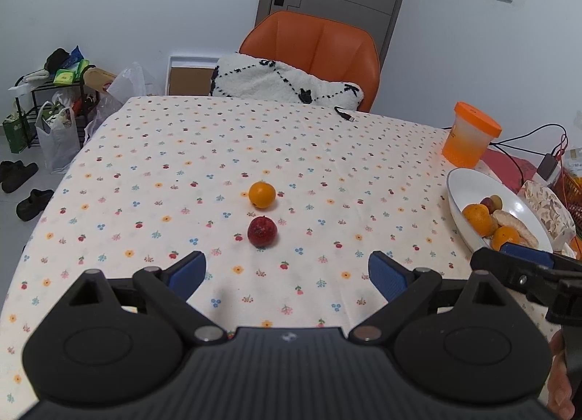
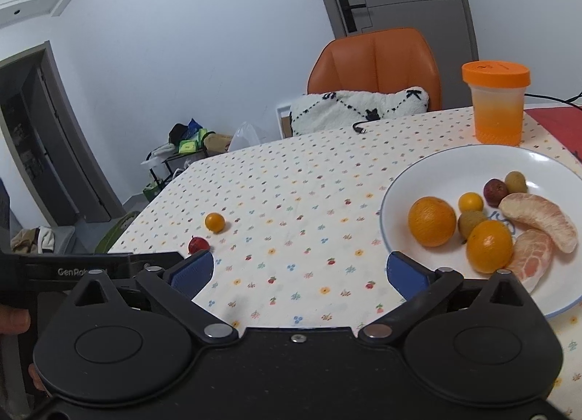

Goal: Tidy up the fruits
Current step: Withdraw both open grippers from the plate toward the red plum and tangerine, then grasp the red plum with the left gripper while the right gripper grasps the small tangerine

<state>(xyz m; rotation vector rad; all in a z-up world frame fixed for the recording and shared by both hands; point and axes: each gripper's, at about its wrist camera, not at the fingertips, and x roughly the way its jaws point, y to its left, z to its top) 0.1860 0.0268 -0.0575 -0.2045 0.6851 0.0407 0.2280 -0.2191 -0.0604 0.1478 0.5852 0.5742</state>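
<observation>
The surface [image 1: 254, 136], under a flower-print cloth, carries a white plate [image 2: 429, 172] at its right side, holding two oranges, pomelo segments and several small fruits. An orange-lidded cup [image 2: 496, 103] stands just behind the plate. The left tongs [image 1: 287, 274] and right tongs [image 2: 300, 272] both gape wide, gripping nothing. A small orange fruit [image 1: 262, 194] and a red fruit [image 1: 262, 231] lie near each other mid-surface, ahead of the left tongs.

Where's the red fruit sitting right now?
The red fruit lies loose on the tablecloth, centred ahead of the open left gripper, just in front of the small orange fruit.
</observation>
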